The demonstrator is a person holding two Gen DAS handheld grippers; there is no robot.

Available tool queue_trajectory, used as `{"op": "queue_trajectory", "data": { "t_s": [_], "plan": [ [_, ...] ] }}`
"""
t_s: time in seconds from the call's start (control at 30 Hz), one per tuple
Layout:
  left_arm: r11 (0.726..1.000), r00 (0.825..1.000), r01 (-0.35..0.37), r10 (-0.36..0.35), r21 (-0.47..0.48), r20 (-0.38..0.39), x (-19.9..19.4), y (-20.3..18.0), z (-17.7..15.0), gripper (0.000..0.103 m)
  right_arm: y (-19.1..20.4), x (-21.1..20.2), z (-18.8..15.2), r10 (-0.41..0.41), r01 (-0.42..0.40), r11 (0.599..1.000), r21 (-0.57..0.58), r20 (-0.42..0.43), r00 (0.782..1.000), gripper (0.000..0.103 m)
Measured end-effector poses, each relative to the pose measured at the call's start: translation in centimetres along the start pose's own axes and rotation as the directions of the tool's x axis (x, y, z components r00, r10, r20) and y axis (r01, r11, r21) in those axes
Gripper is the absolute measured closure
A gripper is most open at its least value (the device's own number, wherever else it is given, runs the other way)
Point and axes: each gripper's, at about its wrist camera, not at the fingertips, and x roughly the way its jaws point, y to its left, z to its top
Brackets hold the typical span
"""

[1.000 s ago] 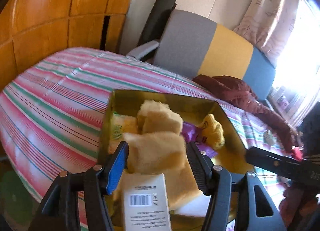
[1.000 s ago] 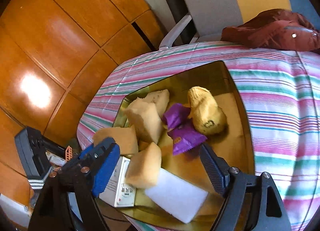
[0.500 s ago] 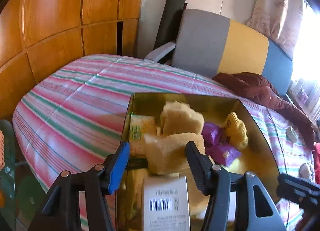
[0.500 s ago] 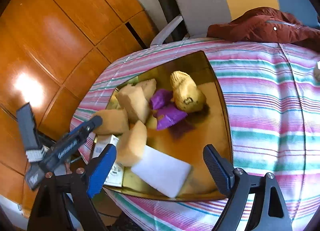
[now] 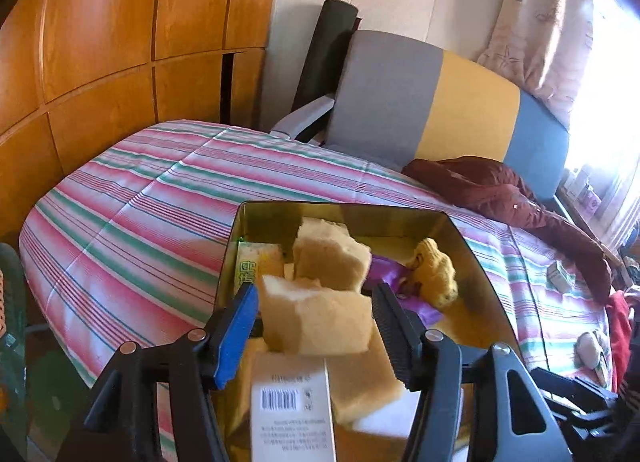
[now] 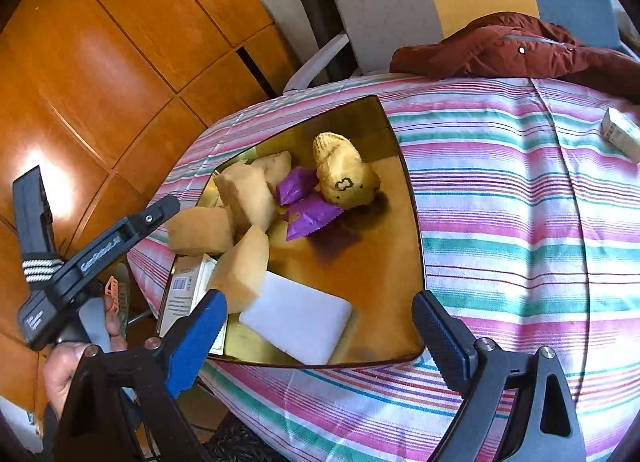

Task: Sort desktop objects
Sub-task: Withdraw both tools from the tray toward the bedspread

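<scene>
The left gripper (image 5: 314, 320) clenched a tan sponge (image 5: 316, 320) above the gold tray's (image 6: 412, 221) near-left corner, likely for sorting; the right gripper (image 6: 320, 336), empty, was opening.

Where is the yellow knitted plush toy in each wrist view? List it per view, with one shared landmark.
Left wrist: yellow knitted plush toy right of centre, beyond the right finger, inside the gold tin tray.
Right wrist: toy above centre, at the tray's far end.
Shared landmark: purple foil packets touching the toy.
</scene>
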Motion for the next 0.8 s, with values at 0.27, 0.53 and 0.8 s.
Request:
{"op": "queue_trajectory", "data": {
  "t_s": [0.27,0.53,0.8],
  "plan": [
    [0.998,0.999,0.041,-0.042,0.05,0.017,-2.4,-1.7,-0.8,0.043,0.2,-2.0,-0.3,-0.045,0.048,0.998,-0.045,0.053,0.998,0.006],
    [0.99,0.996,0.089,-0.09,0.111,0.002,-3.3,-4.4,-1.9,0.043,-2.5,-4.1,-0.7,-0.108,0.108,0.994,0.002,0.089,0.99,0.005],
    [0.97,0.986,0.164,-0.16,0.179,-0.04,-3.2,-7.7,-3.0,0.043,-7.4,-6.5,-1.5,-0.192,0.181,0.976,0.12,0.09,0.977,0.003]
  ]
}}
